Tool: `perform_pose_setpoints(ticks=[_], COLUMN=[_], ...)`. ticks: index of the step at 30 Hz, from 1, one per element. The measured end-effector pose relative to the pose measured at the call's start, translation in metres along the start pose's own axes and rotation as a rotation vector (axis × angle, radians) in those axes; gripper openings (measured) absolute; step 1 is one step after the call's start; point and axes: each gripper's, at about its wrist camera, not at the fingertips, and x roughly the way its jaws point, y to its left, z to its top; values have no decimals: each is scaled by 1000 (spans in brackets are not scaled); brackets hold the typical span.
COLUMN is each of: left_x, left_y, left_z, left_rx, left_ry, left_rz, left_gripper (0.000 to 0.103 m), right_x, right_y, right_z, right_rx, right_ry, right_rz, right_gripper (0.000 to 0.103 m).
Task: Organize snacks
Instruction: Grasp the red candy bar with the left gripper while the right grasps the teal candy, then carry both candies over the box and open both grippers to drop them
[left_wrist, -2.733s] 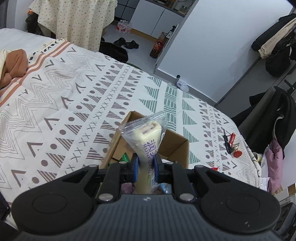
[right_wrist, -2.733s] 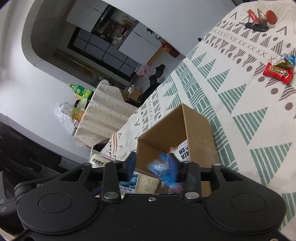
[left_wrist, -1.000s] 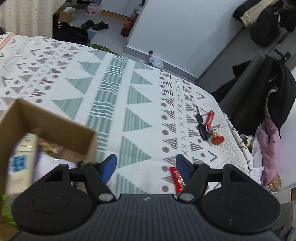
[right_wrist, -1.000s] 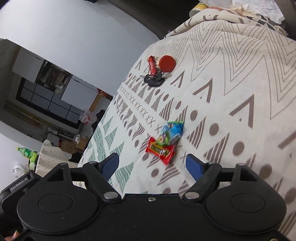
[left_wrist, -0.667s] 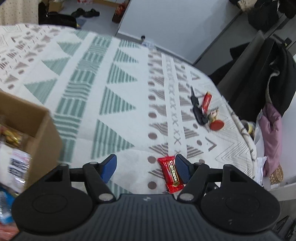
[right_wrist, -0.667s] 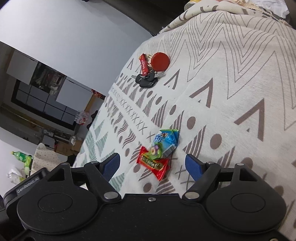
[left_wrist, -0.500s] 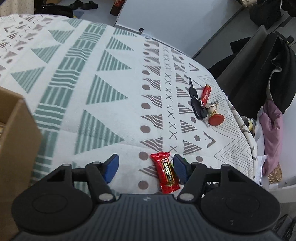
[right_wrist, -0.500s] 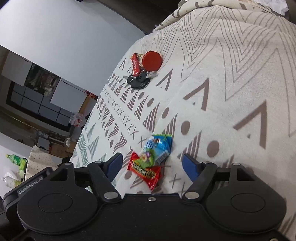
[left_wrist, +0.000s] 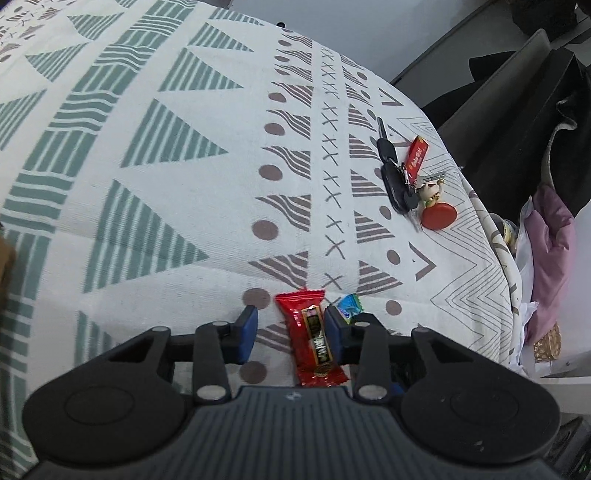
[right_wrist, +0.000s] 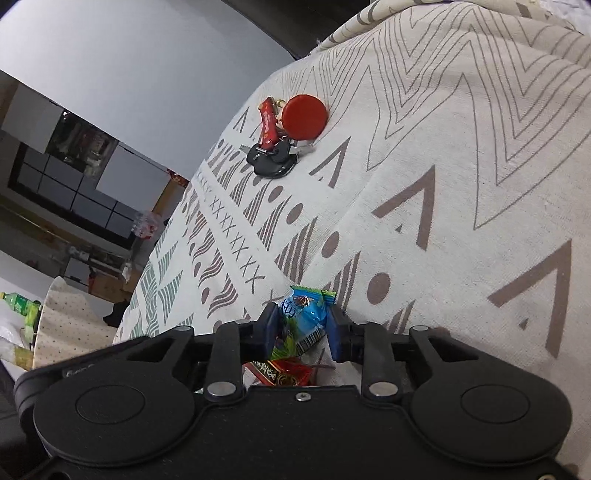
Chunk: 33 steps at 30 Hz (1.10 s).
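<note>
A red snack bar (left_wrist: 312, 338) lies on the patterned bed cover, between the blue pads of my left gripper (left_wrist: 290, 325), which is open; the right pad is close to the wrapper. A blue and green snack packet (right_wrist: 301, 317) lies between the fingers of my right gripper (right_wrist: 301, 328), which is open with small gaps on both sides. The red bar (right_wrist: 282, 373) shows under the packet in the right wrist view. A corner of the blue packet (left_wrist: 349, 304) peeks past the left gripper's right finger.
A bunch of keys with a red tag and red disc (left_wrist: 408, 181) lies further along the cover (left_wrist: 184, 184), near the bed's edge; the keys (right_wrist: 284, 136) also show in the right wrist view. Dark clothes and a pink garment (left_wrist: 550, 236) hang beyond the edge.
Both grippers have moved away from the cardboard box and come down over the two snacks. Their fingers have narrowed around the red bar and the blue packet.
</note>
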Motion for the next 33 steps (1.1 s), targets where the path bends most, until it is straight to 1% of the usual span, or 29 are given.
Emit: perform_pose_setpoints(ticks=[7,13,14,15,16,19,23,27,33], left_x=[6,13,15,16,17,15,-3,-27,-73], left_y=[-13,-23,-24,-26,-28,-29,-24,-17,-10], left_z=[-8,-15,-15,-16,-16,-17,-21,-24,-27], left_rx=[15,42,40,46,66,82,86,85,85], left_ry=[2,-16,-21,-28,-29,-29,-41,-61,-111], left_rz=[-2,30,39,46,67,71,91,89,76], left_gripper=[38,38,35,30,17,17,17,17,17], right_x=[-13,-27,-28,-29,-30,-30,-38,-48,-64], right_y=[-12,-22,-23,-24,-25,-26,-26,-18,8], right_z=[6,8,8,7,6,4,3,1,-10], right_rx=[32,53,56,59,62,79,94,96,66], right_ry=[-33,-53,-53,-53,-54,-53,-59,-72,-73], right_rz=[4,0,1,1,2,9,23,50,95], right_gripper=[26,26,26,26,26,26,26,26,26])
